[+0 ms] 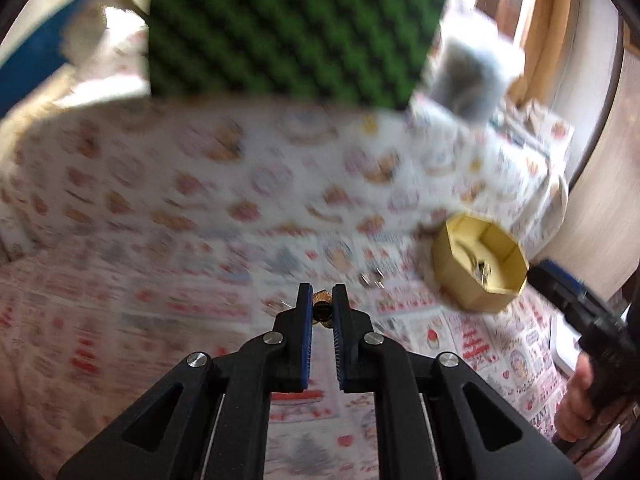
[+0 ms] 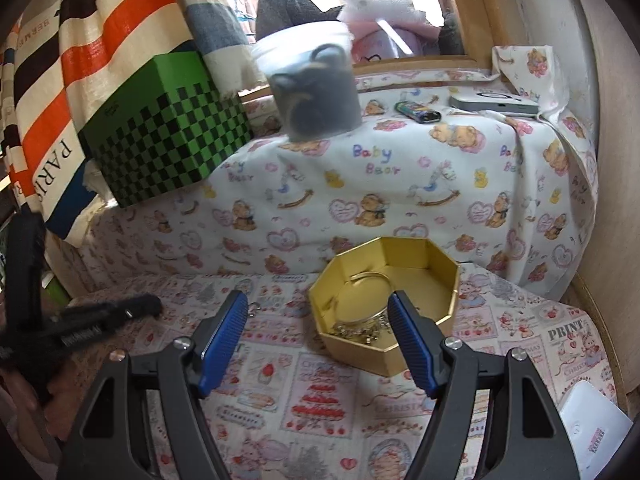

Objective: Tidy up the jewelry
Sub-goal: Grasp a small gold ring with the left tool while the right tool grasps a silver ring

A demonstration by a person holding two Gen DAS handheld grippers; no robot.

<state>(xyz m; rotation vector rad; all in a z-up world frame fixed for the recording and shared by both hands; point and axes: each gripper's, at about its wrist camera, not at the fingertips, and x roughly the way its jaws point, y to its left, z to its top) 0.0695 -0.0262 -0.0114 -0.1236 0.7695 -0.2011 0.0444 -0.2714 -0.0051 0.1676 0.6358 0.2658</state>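
the left gripper (image 1: pixel 322 298) pinched a small gold jewelry piece (image 1: pixel 322 307) over the printed cloth (image 1: pixel 168 216). the right gripper (image 2: pixel 316 312) stood wide open before the gold octagonal tin (image 2: pixel 404 256), with chains (image 2: pixel 360 330) inside, below a cloth-draped ledge bearing a green checkered box (image 2: pixel 168 136) and a grey jar (image 2: pixel 316 92).

We count one gold octagonal tin box (image 2: pixel 436 276), with one thin silver bangle (image 2: pixel 370 278) and one tangle of silvery chain pieces (image 2: pixel 360 330) inside it; how many pieces we cannot tell. We see one small gold ribbed jewelry piece (image 1: pixel 322 306), one green-and-black checkered box (image 2: pixel 160 132), one clear plastic jar of grey pompoms (image 2: pixel 314 88), one dark lighter (image 2: pixel 418 112), and two black grippers with blue pads (image 2: pixel 316 340).
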